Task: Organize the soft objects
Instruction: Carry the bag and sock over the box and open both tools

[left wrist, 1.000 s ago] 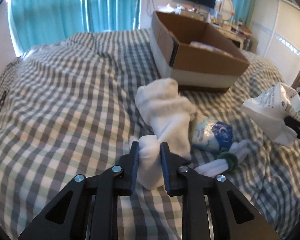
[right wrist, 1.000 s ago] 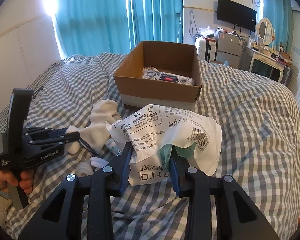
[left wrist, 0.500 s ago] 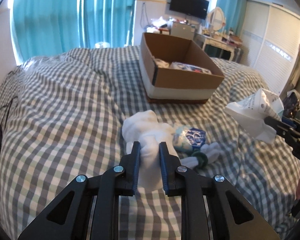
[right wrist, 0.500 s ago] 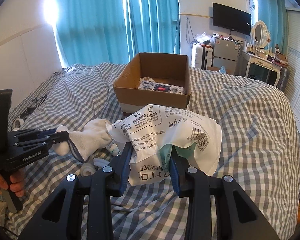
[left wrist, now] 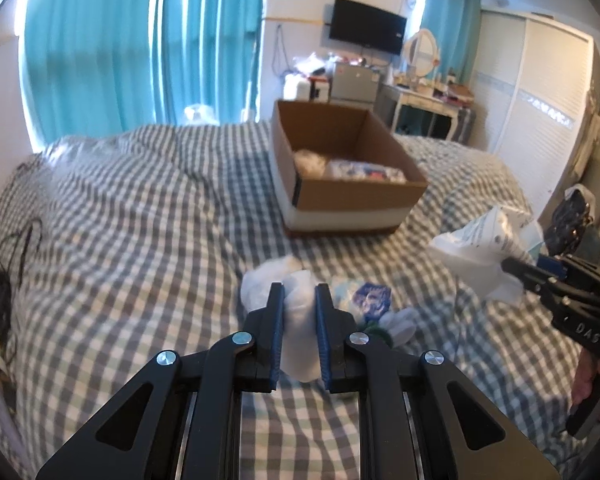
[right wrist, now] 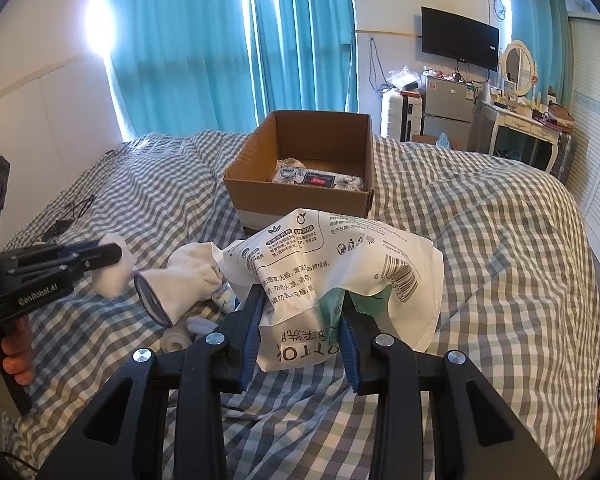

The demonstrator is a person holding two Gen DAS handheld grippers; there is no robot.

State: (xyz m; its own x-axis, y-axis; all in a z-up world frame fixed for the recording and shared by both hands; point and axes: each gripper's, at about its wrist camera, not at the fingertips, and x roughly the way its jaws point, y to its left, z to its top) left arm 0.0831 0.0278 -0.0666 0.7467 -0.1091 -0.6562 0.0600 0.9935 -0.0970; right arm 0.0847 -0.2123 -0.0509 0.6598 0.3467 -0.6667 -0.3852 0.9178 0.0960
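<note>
My left gripper (left wrist: 299,312) is shut on a white sock (left wrist: 298,332) and holds it lifted above the checked bed; the sock hangs from it in the right wrist view (right wrist: 180,280). My right gripper (right wrist: 302,316) is shut on a white printed plastic pack (right wrist: 340,264), held above the bed; it also shows in the left wrist view (left wrist: 484,244). An open cardboard box (right wrist: 300,196) with several packs inside stands further back on the bed (left wrist: 340,196).
A blue-and-white small pack (left wrist: 370,298) and a rolled white sock with a green band (left wrist: 396,324) lie on the bed (left wrist: 120,240) under my left gripper. Black cables (left wrist: 4,264) lie at the bed's left edge. A dresser and curtains stand behind.
My left gripper has lifted the white sock off the bed and pulled back from the box. My right gripper has held the plastic pack and drawn back slightly.
</note>
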